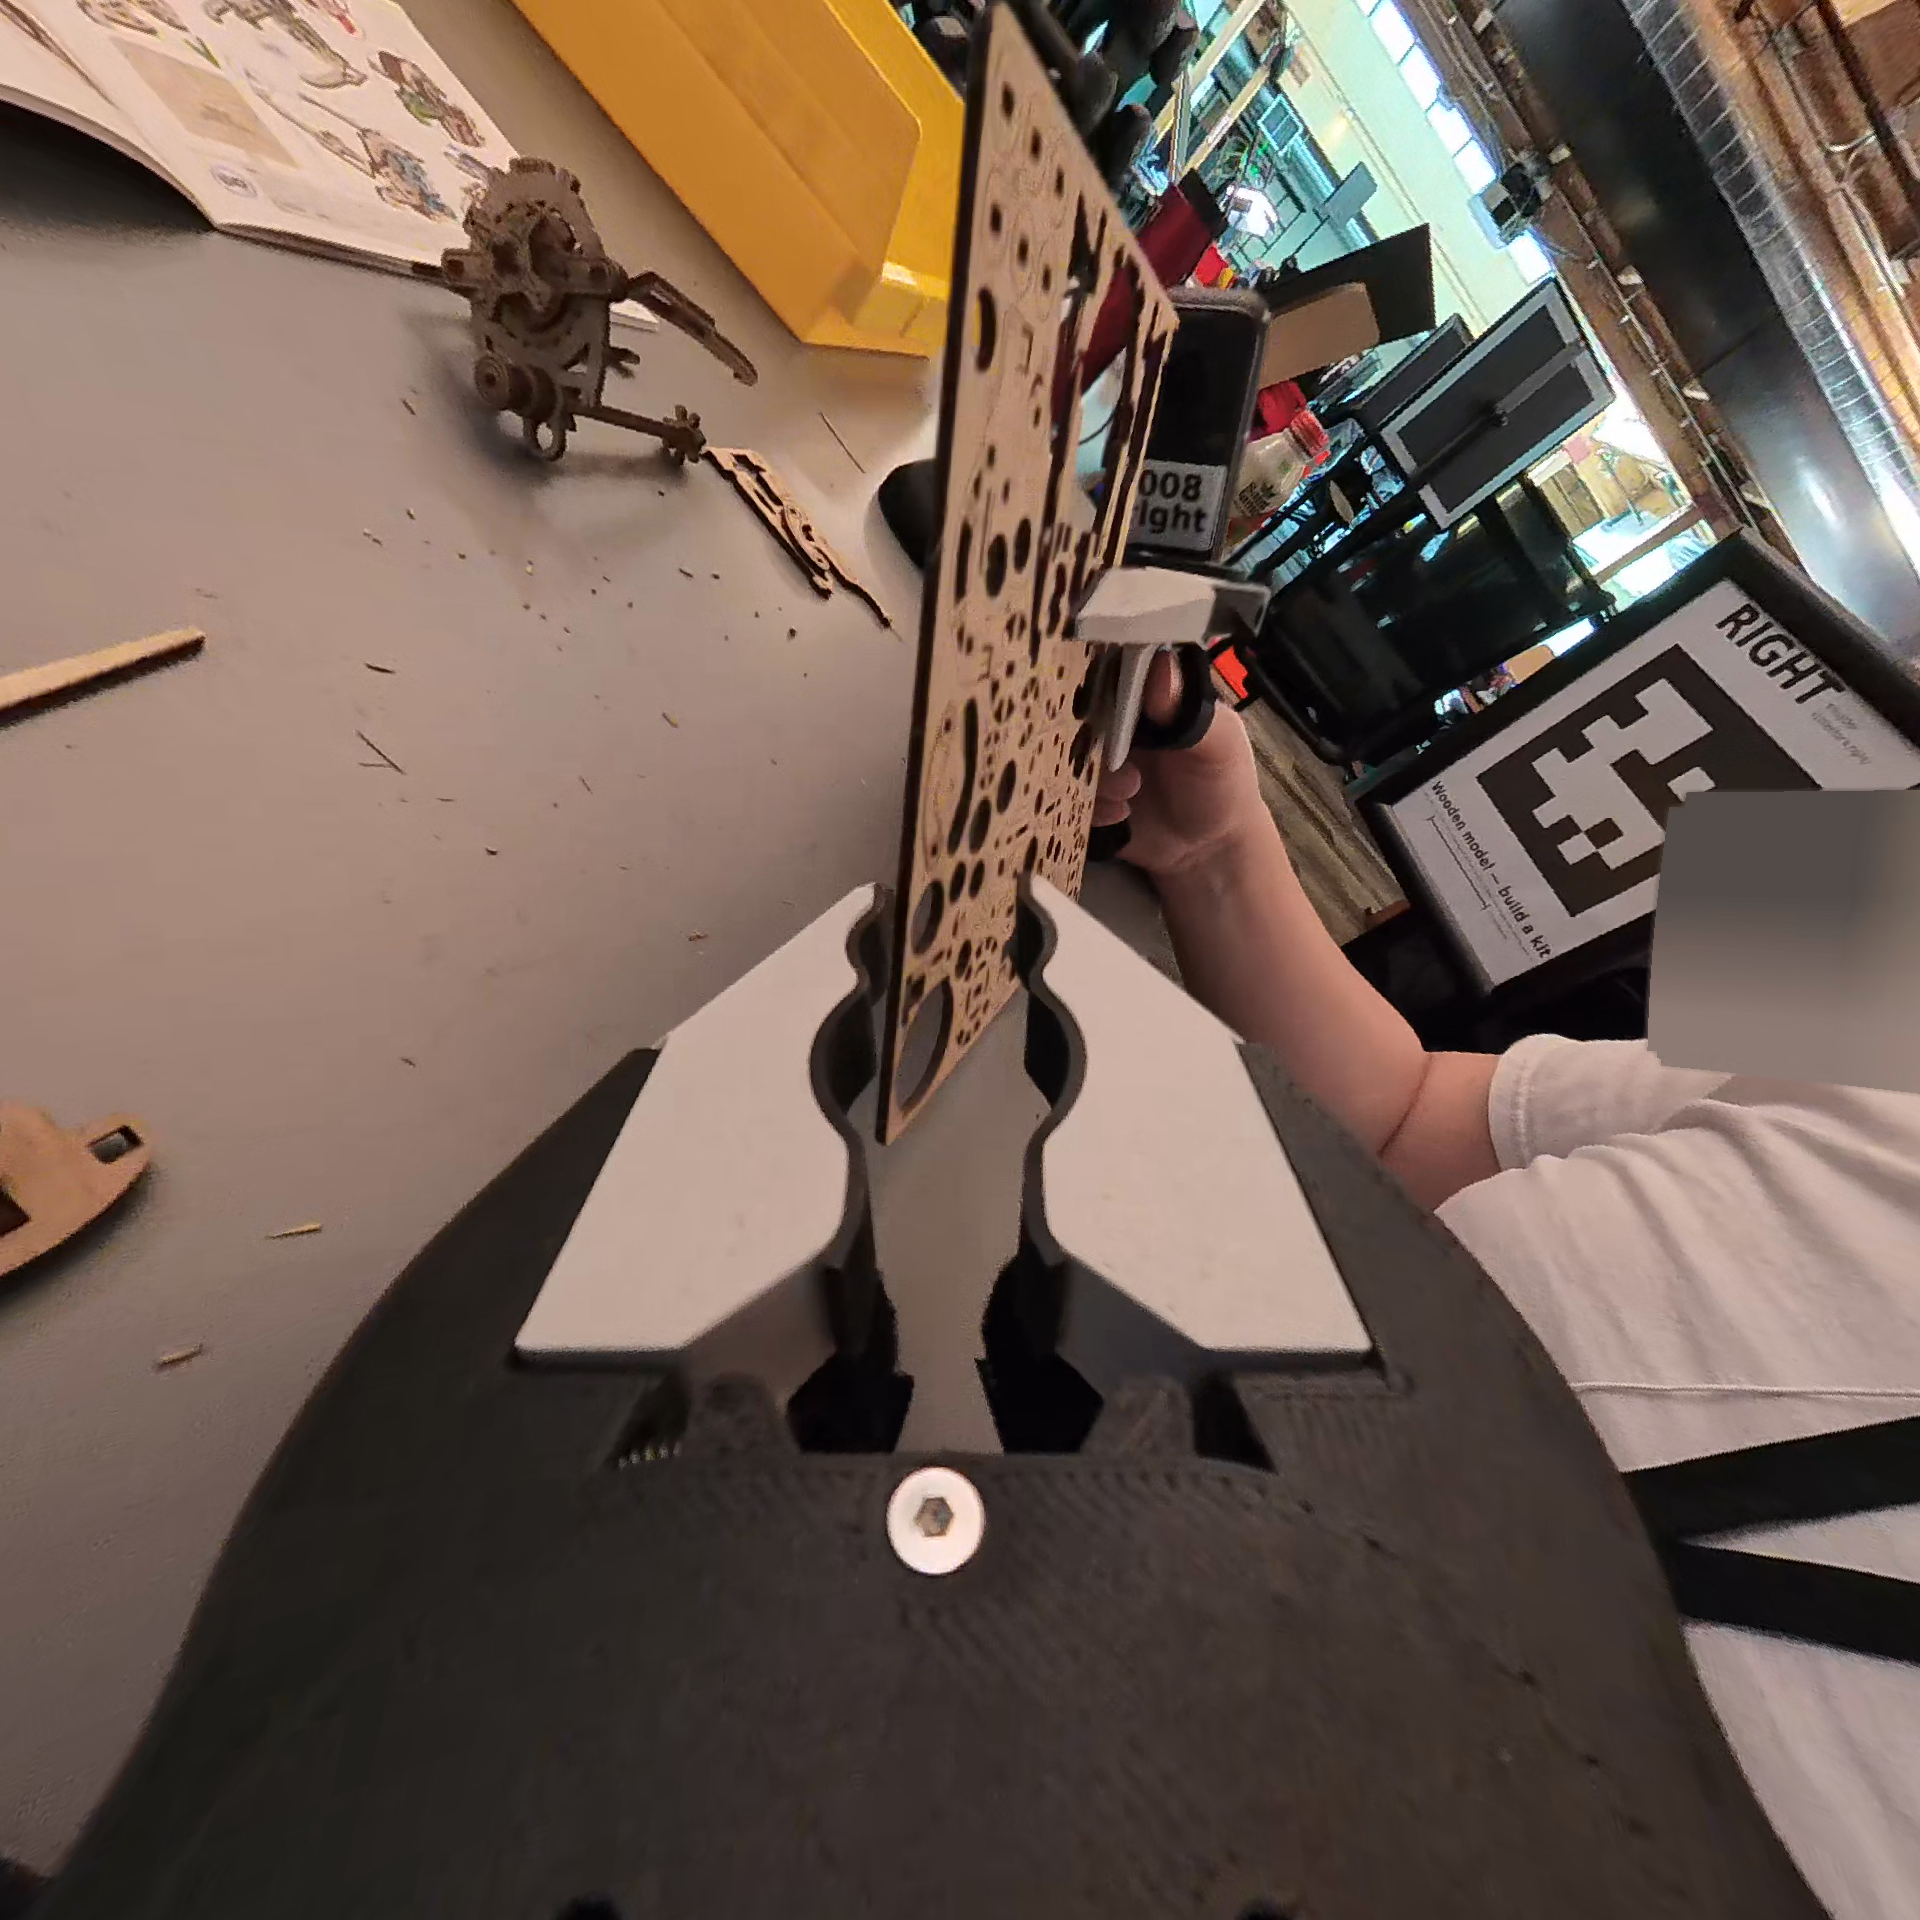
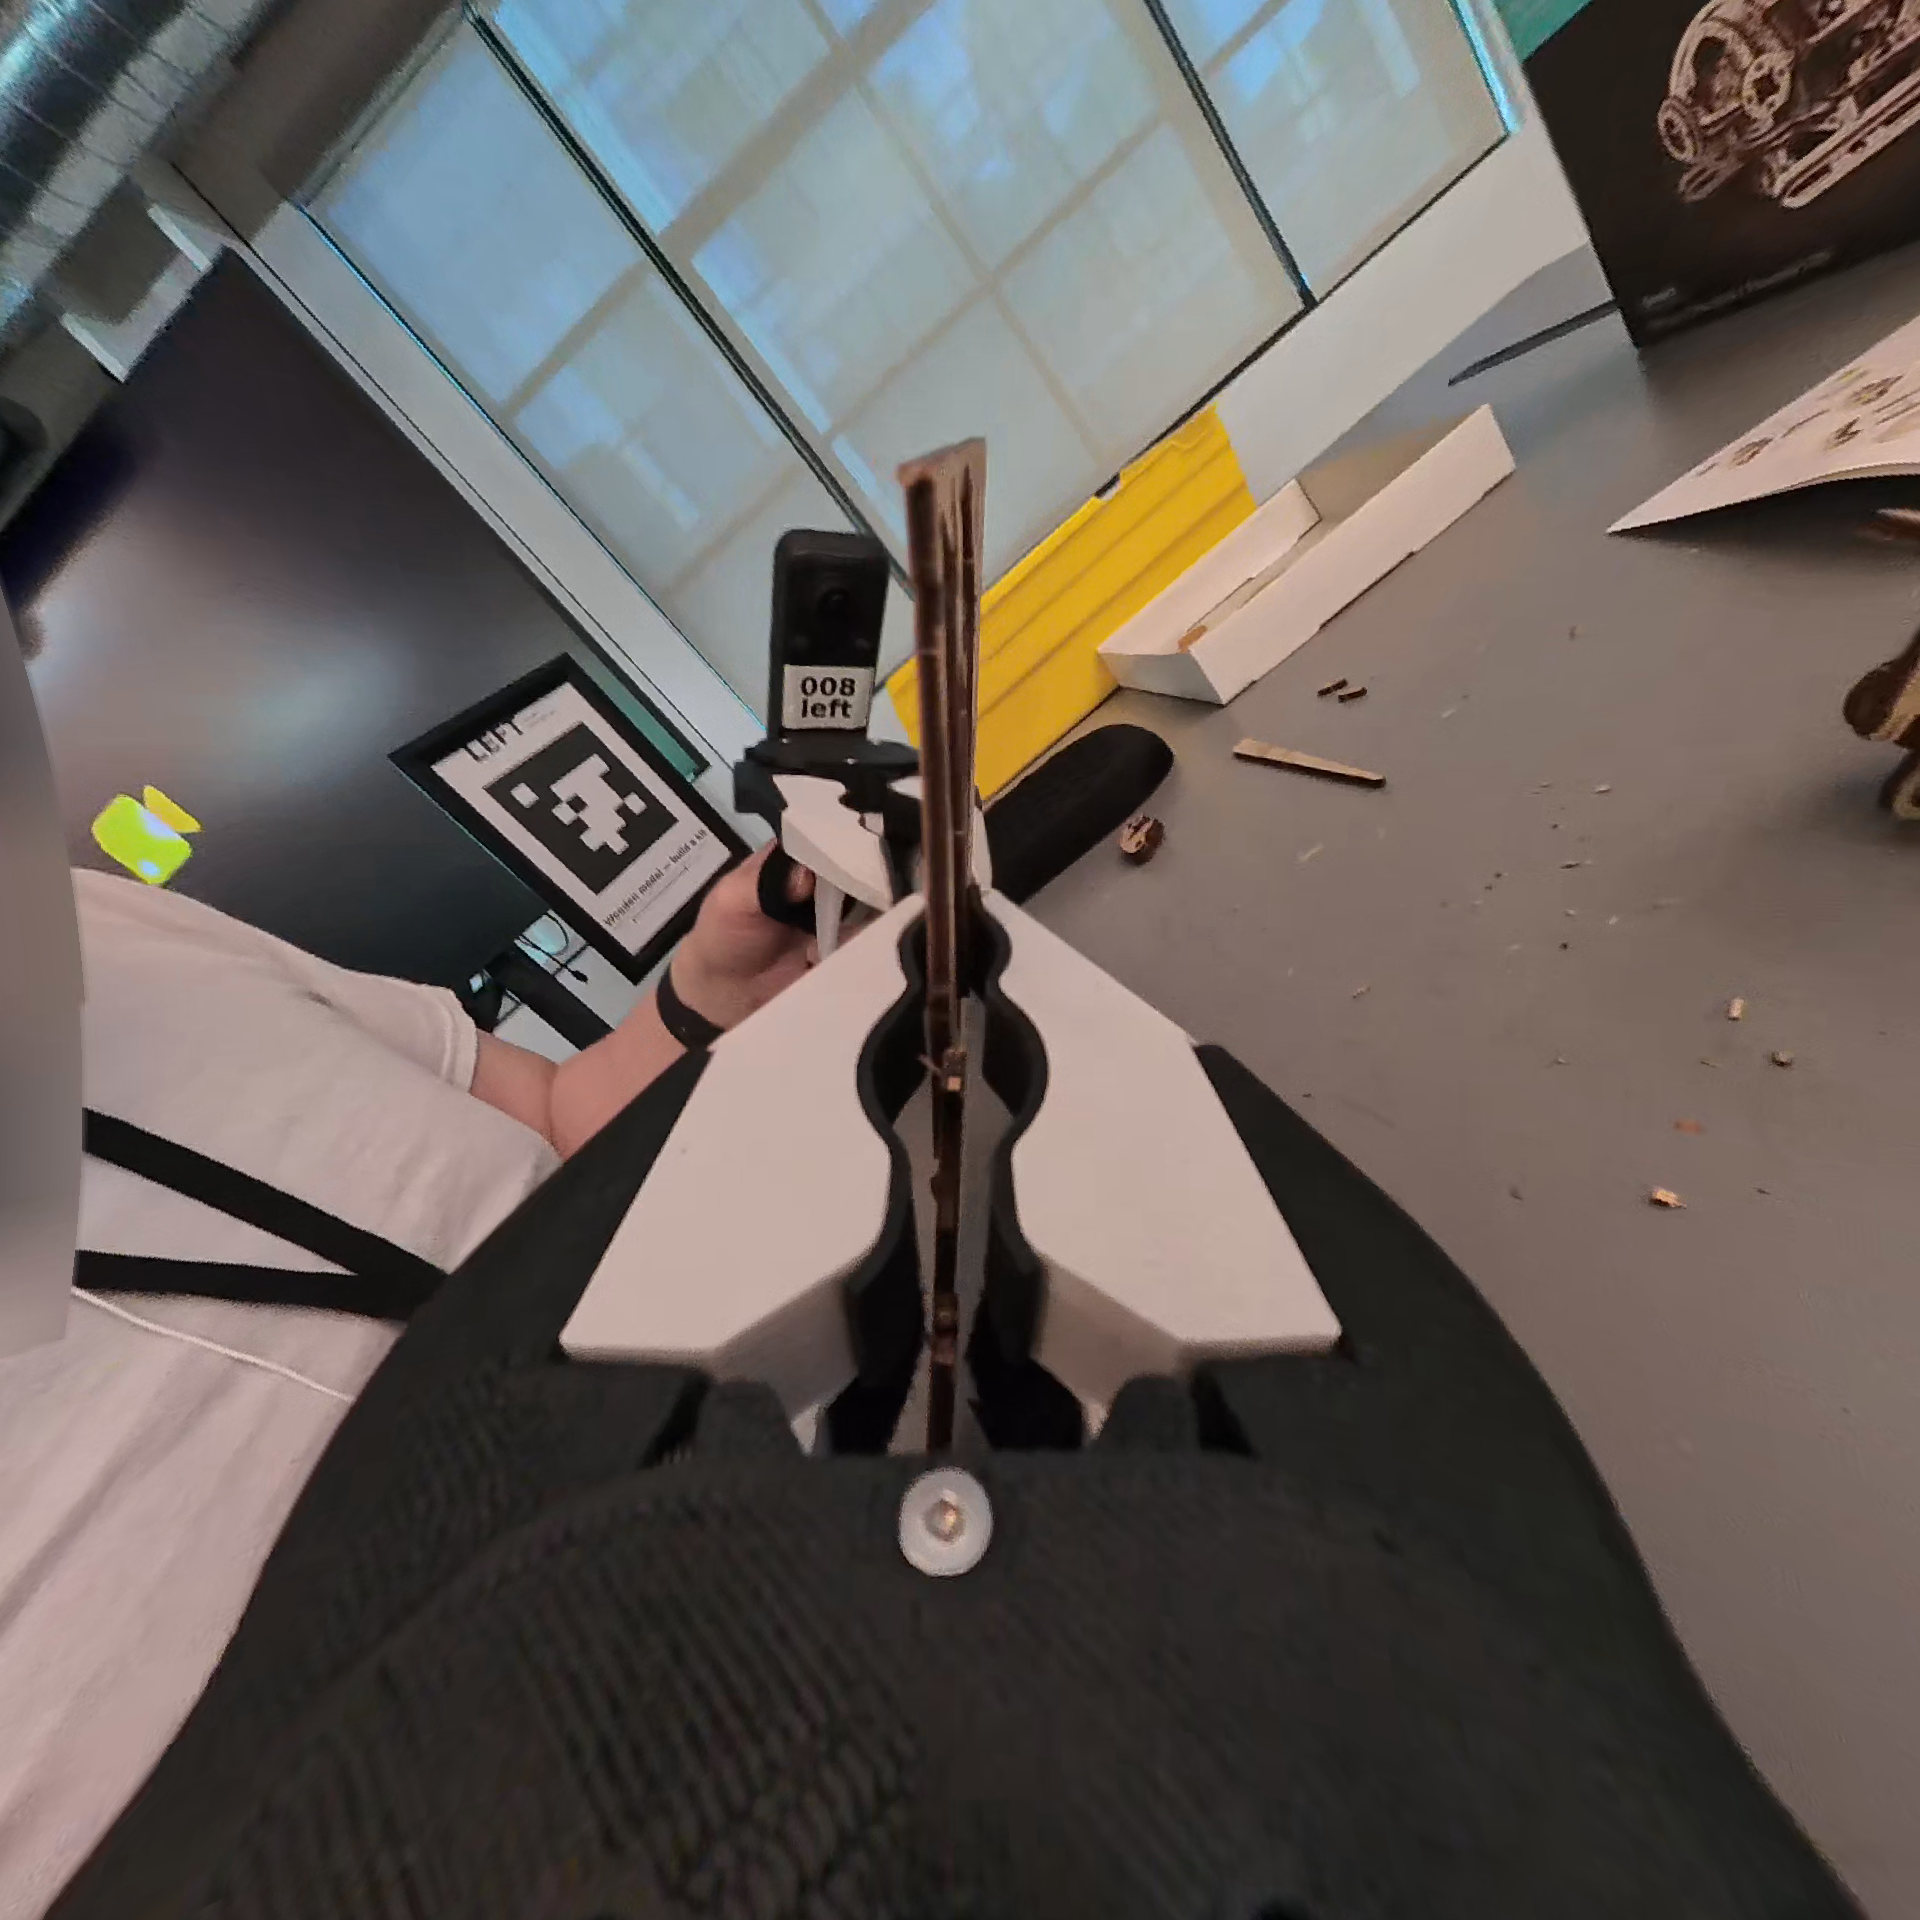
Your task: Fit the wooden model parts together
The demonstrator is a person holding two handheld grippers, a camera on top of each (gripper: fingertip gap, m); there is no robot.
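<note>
We hold the wooden sheet (image 2: 943, 790) edge-on in the right gripper (image 2: 951, 935), jaws closed on it, long axis toward 12 o'clock. Our left gripper (image 1: 951, 914) stands narrowly open around its lower end, with the half-built model (image 1: 551, 301) at 11 o'clock.

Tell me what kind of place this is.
Probably a workshop or lab set up for recording kit building: a grey worktable littered with wood chips, framed marker signs propped beside it, large windows, and shelving racks behind.
</note>
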